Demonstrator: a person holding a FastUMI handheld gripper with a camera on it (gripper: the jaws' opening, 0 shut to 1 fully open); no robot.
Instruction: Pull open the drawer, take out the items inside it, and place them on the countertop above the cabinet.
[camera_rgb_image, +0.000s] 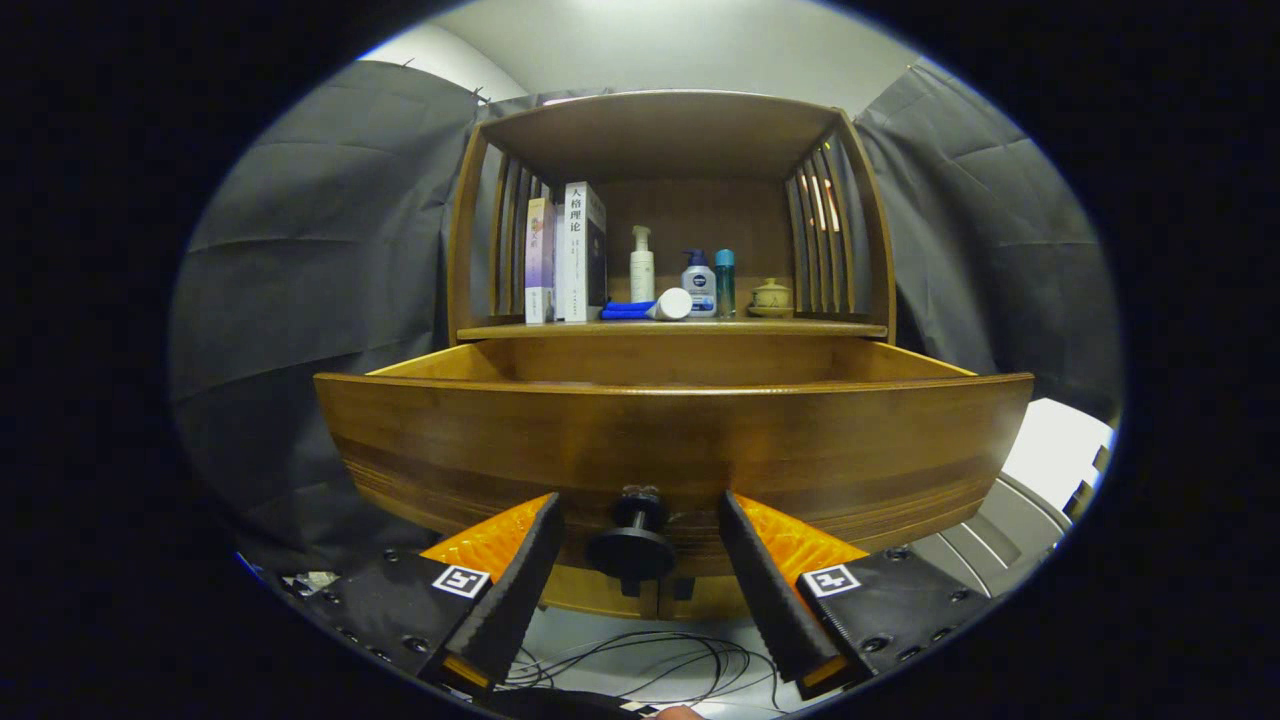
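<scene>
The wooden drawer (672, 440) is pulled out toward me, its front panel just ahead of my fingers. Its inside is hidden behind the front panel. A dark round knob (633, 545) sticks out of the panel's lower middle, right between my two fingers. My gripper (640, 515) is open, a finger on each side of the knob with a gap to it. Above the drawer runs the countertop (800, 328) of the cabinet, under a wooden shelf roof. On it lie a blue tube with a white cap (650, 307) and several bottles (700, 283).
Books (570, 255) stand at the countertop's left, a small lidded pot (771, 297) at its right. Slatted wooden sides close the shelf. Black cables (640, 660) lie on the floor below the drawer. A white and grey unit (1030, 500) stands to the right.
</scene>
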